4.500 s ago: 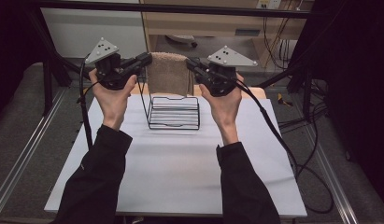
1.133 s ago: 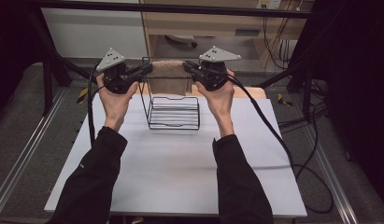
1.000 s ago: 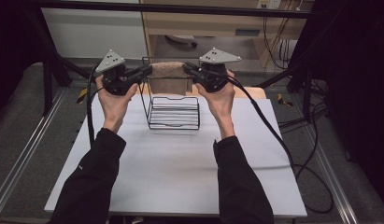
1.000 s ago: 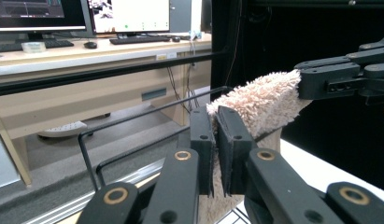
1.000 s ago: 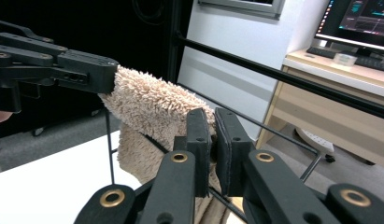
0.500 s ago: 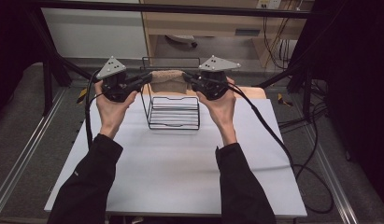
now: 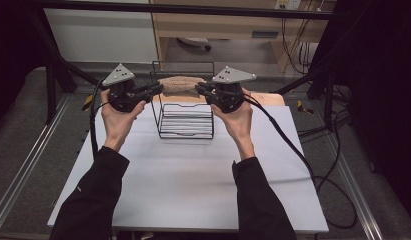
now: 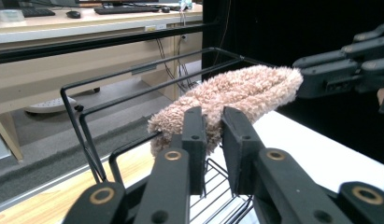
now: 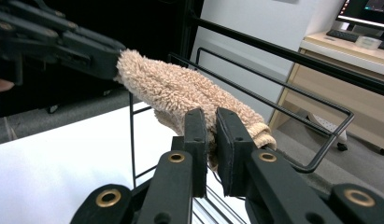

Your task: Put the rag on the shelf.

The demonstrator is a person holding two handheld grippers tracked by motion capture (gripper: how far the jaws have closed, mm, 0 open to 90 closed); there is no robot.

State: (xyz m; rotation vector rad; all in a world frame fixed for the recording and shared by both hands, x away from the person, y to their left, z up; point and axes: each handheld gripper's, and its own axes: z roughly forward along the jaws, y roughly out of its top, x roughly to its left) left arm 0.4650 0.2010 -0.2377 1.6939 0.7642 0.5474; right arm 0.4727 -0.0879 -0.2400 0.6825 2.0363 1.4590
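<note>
Across the room, desks and cables ring one white bench (image 7: 183, 185). Toward its far edge stands one black wire rack (image 7: 185, 117), its base partly hidden. Above it hangs one fuzzy tan cloth (image 7: 179, 85). Left claw (image 7: 155, 90), jaws just easing apart, and right claw (image 7: 200, 90) each clench an end.

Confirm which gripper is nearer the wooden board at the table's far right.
Right. Right gripper, shut on the towel, sits just left of the board. Left gripper is beyond the rack; its jaws have just been opening, towel between them.
</note>
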